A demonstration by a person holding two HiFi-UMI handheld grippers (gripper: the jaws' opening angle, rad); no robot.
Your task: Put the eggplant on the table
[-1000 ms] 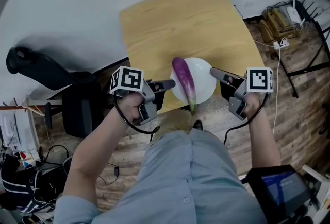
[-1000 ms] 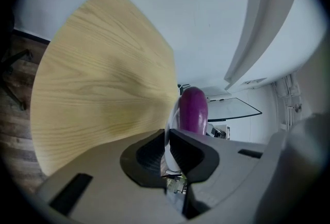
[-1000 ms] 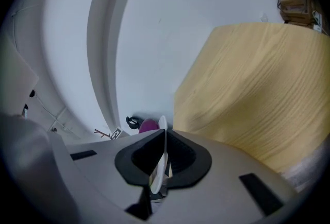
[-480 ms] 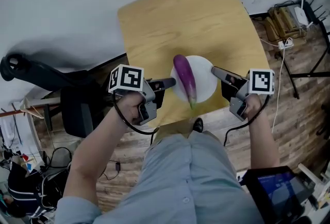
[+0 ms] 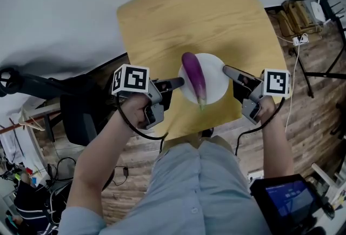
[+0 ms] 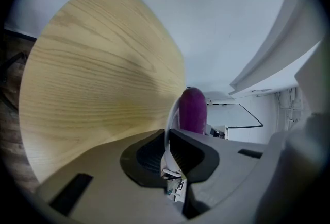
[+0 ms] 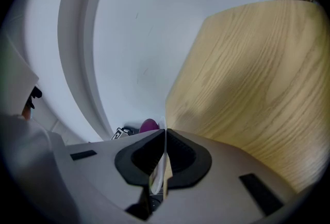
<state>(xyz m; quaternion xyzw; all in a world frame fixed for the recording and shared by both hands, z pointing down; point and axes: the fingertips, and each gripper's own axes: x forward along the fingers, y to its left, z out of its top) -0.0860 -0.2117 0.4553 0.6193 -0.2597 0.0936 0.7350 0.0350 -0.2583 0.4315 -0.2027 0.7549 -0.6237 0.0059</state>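
A purple eggplant (image 5: pixel 193 78) lies on a white plate (image 5: pixel 214 84), its green stem toward me. The plate is held over the near part of the wooden table (image 5: pixel 184 18). My left gripper (image 5: pixel 180 83) is shut on the plate's left rim and my right gripper (image 5: pixel 226 71) is shut on its right rim. In the left gripper view the plate's edge (image 6: pixel 172 120) runs between the jaws, with the eggplant (image 6: pixel 193 111) beyond. In the right gripper view the rim (image 7: pixel 164 138) sits pinched between the jaws and the eggplant's tip (image 7: pixel 148 125) shows past it.
A black office chair (image 5: pixel 65 104) stands left of the table on the wooden floor. Cables and a power strip (image 5: pixel 301 39) lie at the right, near a dark stand (image 5: pixel 332 39). A white wall (image 5: pixel 54 7) runs behind the table. A tablet screen (image 5: pixel 286 201) is at bottom right.
Both grippers have carried the plate with the eggplant forward, from beyond the table's near edge to over the tabletop. The grip on both rims is unchanged.
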